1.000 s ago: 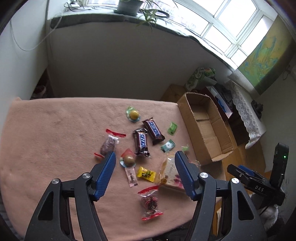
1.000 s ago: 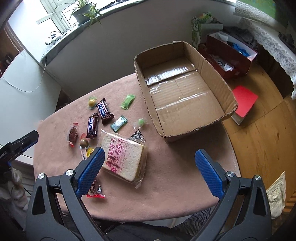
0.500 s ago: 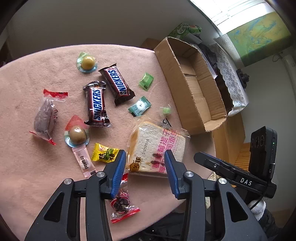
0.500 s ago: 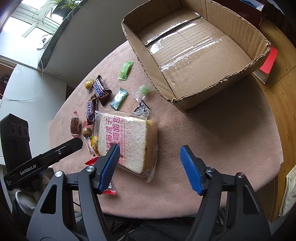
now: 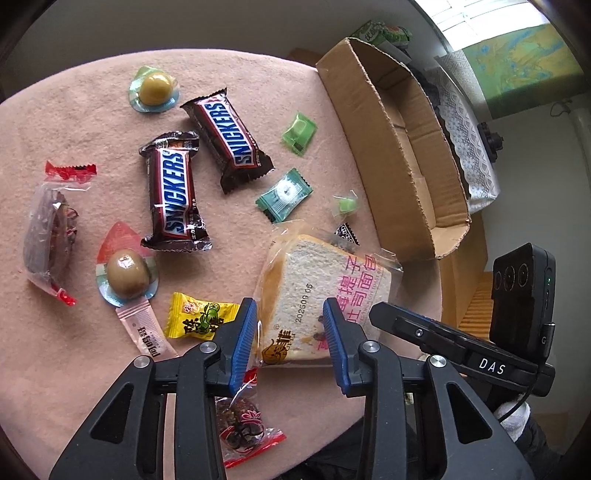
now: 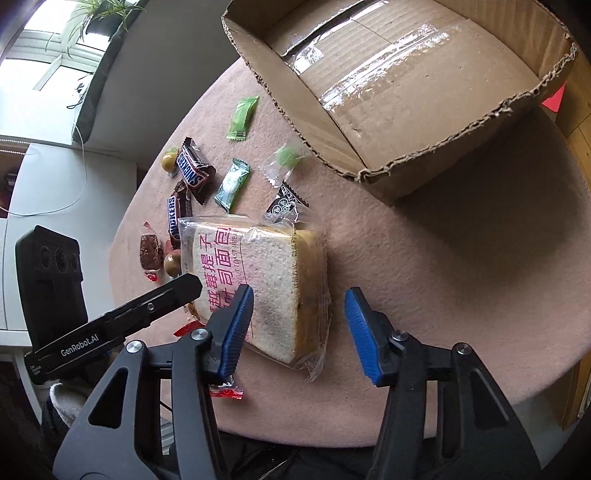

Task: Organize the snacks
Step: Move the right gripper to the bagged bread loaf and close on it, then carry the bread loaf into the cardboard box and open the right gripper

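- Closing left gripper [image 5: 289, 332] around near end of bagged toast [image 5: 314, 291], pads not yet pressing, to share a bulky, soft load.
- Closing right gripper [image 6: 297, 325], still spread, over the toast's crust side [image 6: 266, 288].
- Lying beyond on pink cloth [image 5: 74, 110]: loose Snickers bars [image 5: 173, 188].
- Waiting farthest, open: cardboard box [image 6: 424, 122], presumably for collecting snacks.

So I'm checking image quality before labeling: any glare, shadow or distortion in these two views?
Left wrist view: fisheye bends the table edge into a curve; the window is blown out; the Snickers bars stay sharp and readable. Right wrist view: tape inside the cardboard box throws white glare; the box casts a broad soft shadow on the cloth beside it; corners vignette black.
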Demonstrator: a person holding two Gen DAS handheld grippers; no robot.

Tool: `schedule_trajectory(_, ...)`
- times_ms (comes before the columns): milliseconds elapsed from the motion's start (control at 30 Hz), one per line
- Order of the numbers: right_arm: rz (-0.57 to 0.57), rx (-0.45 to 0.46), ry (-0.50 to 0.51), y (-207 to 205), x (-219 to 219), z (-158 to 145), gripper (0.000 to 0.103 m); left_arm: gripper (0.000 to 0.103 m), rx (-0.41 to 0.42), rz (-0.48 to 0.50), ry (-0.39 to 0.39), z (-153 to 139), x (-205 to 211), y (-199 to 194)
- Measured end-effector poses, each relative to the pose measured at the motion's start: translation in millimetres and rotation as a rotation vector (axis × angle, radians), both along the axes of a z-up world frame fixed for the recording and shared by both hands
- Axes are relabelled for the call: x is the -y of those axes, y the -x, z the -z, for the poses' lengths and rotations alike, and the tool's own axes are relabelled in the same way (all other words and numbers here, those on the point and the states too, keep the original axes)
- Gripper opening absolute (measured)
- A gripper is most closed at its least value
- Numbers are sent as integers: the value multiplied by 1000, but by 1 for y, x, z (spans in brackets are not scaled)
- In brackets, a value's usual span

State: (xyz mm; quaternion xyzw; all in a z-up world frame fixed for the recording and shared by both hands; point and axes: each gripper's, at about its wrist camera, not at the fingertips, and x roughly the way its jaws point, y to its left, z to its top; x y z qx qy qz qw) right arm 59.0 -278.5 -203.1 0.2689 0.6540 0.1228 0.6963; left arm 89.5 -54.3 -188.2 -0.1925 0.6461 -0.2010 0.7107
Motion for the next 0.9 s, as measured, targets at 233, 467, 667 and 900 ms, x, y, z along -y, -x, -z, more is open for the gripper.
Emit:
schedule_trajectory(233, -37, 4, -3, -2, -10, -1, 49, 34, 0, 5, 5, 2, -2, 0)
schedule_trajectory(467, -50, 10, 15, -2, -13, -3, 48, 32, 19, 24, -9, -3, 6, 3)
schedule_trajectory(667, -60, 34, 25, 0, -14, -14, 48, 32, 41, 26, -19, -11, 9, 8)
schedule_trajectory(900, -66, 89, 19, 1, -16, -37, 48, 32, 80, 10, -16, -28, 6, 13)
